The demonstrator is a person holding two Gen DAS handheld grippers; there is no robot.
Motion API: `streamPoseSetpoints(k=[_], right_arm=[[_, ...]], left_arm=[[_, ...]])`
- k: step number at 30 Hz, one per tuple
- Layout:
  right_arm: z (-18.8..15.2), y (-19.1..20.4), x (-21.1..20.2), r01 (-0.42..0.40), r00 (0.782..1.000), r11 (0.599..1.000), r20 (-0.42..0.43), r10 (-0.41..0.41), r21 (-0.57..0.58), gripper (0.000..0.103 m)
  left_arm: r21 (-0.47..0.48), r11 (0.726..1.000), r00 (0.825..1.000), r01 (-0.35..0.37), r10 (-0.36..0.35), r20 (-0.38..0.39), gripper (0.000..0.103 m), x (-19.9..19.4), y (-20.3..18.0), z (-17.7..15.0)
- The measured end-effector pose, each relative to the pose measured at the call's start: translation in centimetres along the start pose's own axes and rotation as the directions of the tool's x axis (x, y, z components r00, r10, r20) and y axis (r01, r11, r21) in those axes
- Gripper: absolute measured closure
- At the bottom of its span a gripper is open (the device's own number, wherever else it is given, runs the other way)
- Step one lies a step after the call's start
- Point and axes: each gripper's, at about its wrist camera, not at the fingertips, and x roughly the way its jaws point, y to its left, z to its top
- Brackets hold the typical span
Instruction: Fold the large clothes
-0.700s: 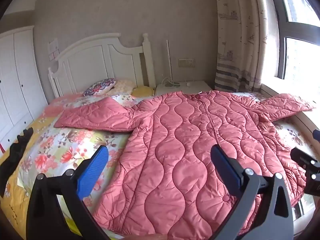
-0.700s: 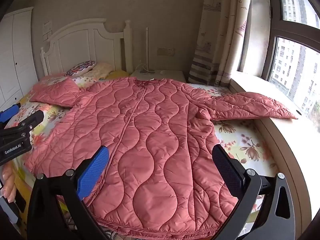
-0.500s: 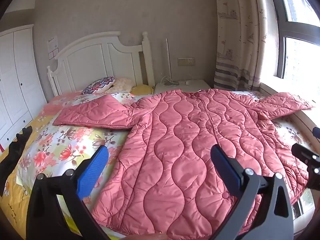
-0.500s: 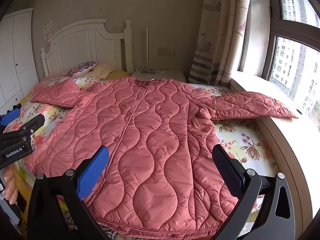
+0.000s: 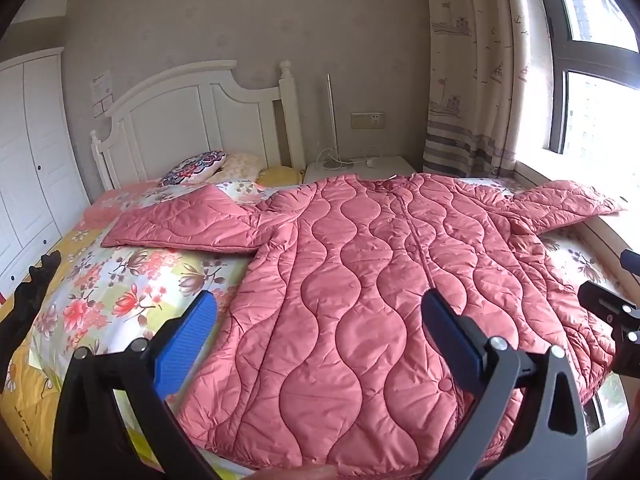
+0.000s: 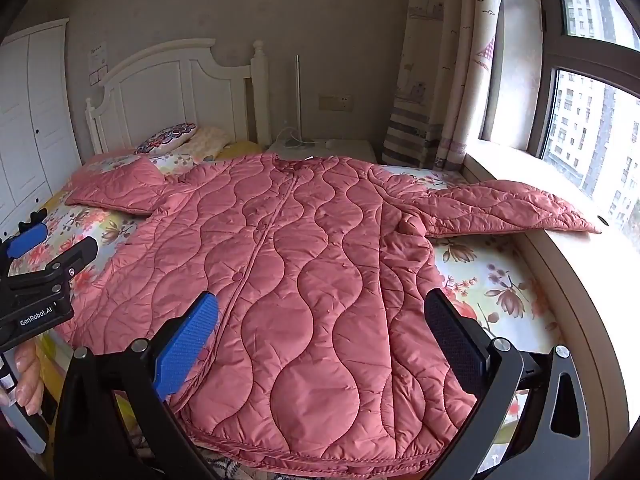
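Jaws are spread wide on the left gripper (image 5: 316,332) and right gripper (image 6: 320,332); nothing is gripped, the pink quilted coat (image 6: 304,264) is seen beyond the tips, untouched.

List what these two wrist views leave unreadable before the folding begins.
- Pink quilted coat: its hem is hidden behind the left gripper in the left view and the right gripper in the right.
- Paper notice on the wall: print too small.
- Black object on the bed edge: cut off at frame edge.

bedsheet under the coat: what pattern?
Floral print, pink and red flowers on pale yellow bedsheet; clearest in the left wrist view.
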Motion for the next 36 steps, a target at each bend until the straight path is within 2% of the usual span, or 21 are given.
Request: streamPoseSetpoints(k=[36], right_arm=[[-0.34,0.27,0.10,-0.025,1.000,1.000,-0.006,0.025,0.002,0.004]], left_arm=[[0.003,1.000,1.000,0.001,-0.001,-0.002,0.002,0.05,-0.35,-0.26]])
